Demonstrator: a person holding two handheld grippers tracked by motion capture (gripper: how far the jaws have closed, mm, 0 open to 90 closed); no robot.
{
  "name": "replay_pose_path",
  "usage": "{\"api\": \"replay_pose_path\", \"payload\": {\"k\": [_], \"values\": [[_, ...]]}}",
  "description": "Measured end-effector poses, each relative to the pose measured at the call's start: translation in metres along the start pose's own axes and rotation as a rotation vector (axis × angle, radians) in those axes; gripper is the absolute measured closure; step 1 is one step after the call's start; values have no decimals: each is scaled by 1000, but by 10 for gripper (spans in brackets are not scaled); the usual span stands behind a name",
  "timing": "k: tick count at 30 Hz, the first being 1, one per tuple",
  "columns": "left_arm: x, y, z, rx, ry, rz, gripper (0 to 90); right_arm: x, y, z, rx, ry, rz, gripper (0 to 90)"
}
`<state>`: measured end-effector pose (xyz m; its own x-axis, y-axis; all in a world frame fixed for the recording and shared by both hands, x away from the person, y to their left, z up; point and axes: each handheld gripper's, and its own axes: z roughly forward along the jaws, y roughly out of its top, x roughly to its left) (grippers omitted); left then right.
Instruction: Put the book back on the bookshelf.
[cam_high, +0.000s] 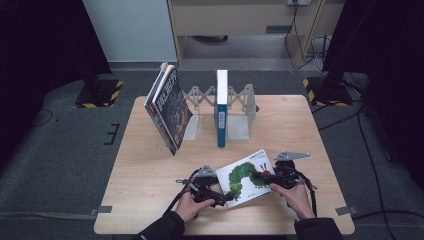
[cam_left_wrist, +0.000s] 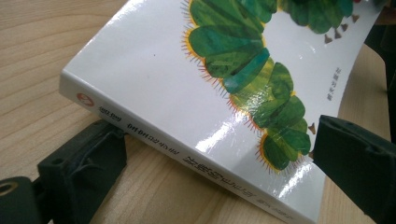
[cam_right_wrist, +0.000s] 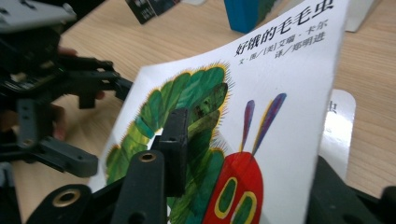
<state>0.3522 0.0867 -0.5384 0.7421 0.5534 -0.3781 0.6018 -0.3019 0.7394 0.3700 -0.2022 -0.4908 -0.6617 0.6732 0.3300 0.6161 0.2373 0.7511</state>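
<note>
Both tools (cam_high: 227, 196) (cam_high: 258, 177) clamping caterpillar book (cam_high: 245, 175)

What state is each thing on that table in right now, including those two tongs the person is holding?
Caterpillar book: closed, gripped at both ends, right edge raised off the table.
Dark books: closed, leaning against the rack.
Blue book: closed, upright in the rack.
Book rack: stretched out.
Left tongs: clamped on the caterpillar book's spine edge.
Right tongs: clamped on its opposite edge.

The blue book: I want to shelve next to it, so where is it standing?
In the high view the blue book stands upright in the metal rack at the table's far middle, right of the leaning dark books.
</note>
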Motion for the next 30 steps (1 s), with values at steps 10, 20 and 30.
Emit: {"api": "replay_pose_path", "payload": {"k": [10, 20, 30], "values": [[0, 0, 0, 1, 3, 1, 17, -1, -4, 7, 30, -46, -20, 564], [3, 0, -1, -13, -6, -22, 16, 2, -5, 13, 44, -25, -27, 556], [0, 0, -1, -7, 49, 3, 61, 5, -5, 16, 34, 43, -26, 512]]}}
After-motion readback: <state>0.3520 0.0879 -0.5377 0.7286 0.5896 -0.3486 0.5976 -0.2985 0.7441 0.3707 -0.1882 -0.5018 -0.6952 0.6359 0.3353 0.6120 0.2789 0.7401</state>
